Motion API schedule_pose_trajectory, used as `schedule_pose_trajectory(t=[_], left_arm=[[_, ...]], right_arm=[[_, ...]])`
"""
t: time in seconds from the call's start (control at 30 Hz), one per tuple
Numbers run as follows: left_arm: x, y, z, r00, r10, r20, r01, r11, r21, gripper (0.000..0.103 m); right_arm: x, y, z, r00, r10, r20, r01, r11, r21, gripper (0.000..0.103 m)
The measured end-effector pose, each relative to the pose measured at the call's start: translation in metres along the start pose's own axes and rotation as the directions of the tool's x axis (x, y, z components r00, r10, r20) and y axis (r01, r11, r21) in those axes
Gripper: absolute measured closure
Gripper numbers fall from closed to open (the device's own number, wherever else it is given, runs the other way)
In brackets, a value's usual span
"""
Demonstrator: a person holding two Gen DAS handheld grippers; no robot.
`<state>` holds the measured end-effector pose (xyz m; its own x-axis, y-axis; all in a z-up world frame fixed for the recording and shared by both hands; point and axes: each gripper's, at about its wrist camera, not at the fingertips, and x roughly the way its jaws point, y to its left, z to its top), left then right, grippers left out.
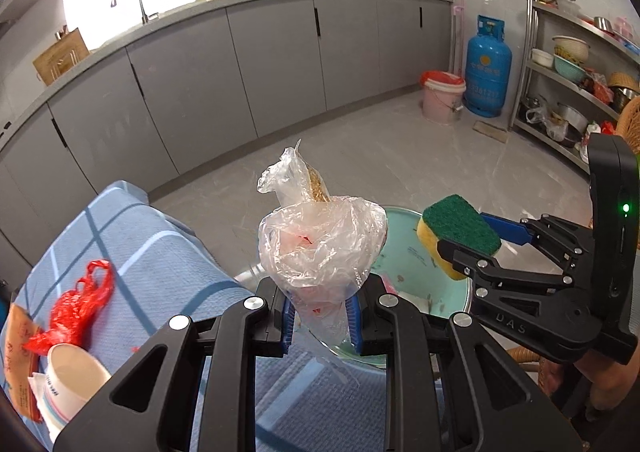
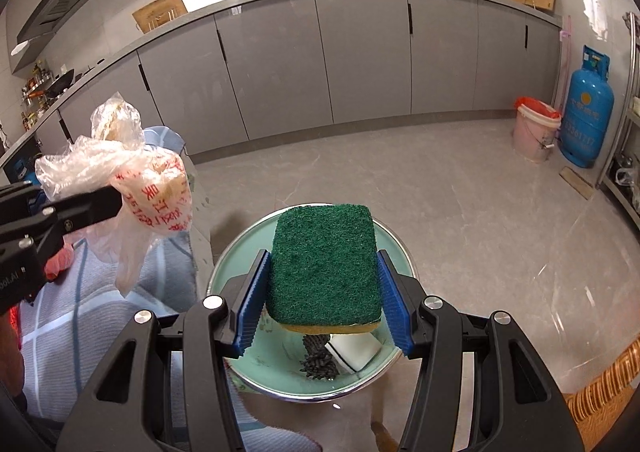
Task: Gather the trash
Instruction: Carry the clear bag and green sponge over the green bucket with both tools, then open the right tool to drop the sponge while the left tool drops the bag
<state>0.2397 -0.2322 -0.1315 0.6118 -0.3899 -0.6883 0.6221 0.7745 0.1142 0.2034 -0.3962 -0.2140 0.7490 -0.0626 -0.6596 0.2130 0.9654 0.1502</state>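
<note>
- The left tool [image 1: 320,322] has its blue pads closed tight on a crumpled clear plastic bag [image 1: 320,244], which stands up between them; red print shows on the bag and something yellow-brown sits in its top.
- The right tool [image 2: 322,304] is clamped about half open on a scouring sponge [image 2: 323,264], green pad up and yellow foam beneath, the blue pads pressing both its sides.
- Both tools are held over a pale green basin [image 2: 236,272] with a metal rim; the sponge hangs above its middle, the bag above its left edge.
- In the basin lie a dark scrubber [image 2: 318,358] and a white piece just beside it.
- Left of the basin is a bench under a blue checked cloth [image 1: 160,252]. On it lie a red plastic bag [image 1: 78,302], a white paper cup [image 1: 74,376] on its side, and an orange packet at the near edge.
- Across the floor, a pink bucket [image 1: 442,97] with a red liner stands beside a blue gas cylinder [image 1: 487,67].
</note>
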Motion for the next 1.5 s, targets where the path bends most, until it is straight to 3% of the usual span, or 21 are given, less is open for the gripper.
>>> schedule_pose_trajectory(t=[0.37,0.6,0.63,0.77,0.83,1.03,1.5], left_arm=[[0.034,-0.007,-0.004,0.997,-0.045,-0.063,0.047,0.999,0.019,0.079],[0.04,-0.01,-0.006,0.998,-0.035,-0.061,0.037,0.999,0.033,0.046],[0.039,-0.01,-0.007,0.998,-0.033,-0.059,0.035,0.999,0.029,0.04],[0.036,-0.005,-0.007,0.999,-0.009,-0.052,0.01,1.0,0.015,0.032],[0.031,-0.002,-0.006,0.999,0.016,-0.037,-0.016,1.0,0.007,0.017],[0.018,-0.002,-0.005,0.999,0.052,-0.013,-0.052,0.999,0.013,0.011],[-0.022,0.01,-0.005,0.991,0.132,0.028,-0.132,0.991,0.001,0.009]], right_arm=[[0.025,-0.012,0.0,1.0,0.006,-0.024,-0.006,1.0,-0.007,0.048],[0.026,-0.019,-0.002,1.0,-0.018,-0.002,0.018,1.0,0.025,0.029],[0.026,-0.02,-0.002,1.0,-0.022,-0.001,0.022,0.999,0.027,0.028],[0.022,-0.023,-0.003,0.999,-0.032,-0.001,0.032,0.999,0.044,0.028],[0.019,-0.023,-0.005,0.999,-0.038,0.0,0.038,0.998,0.049,0.028],[0.008,-0.024,-0.013,0.999,-0.054,0.0,0.054,0.997,0.062,0.023],[-0.02,-0.006,-0.017,0.999,-0.044,0.022,0.043,0.998,0.048,0.021]])
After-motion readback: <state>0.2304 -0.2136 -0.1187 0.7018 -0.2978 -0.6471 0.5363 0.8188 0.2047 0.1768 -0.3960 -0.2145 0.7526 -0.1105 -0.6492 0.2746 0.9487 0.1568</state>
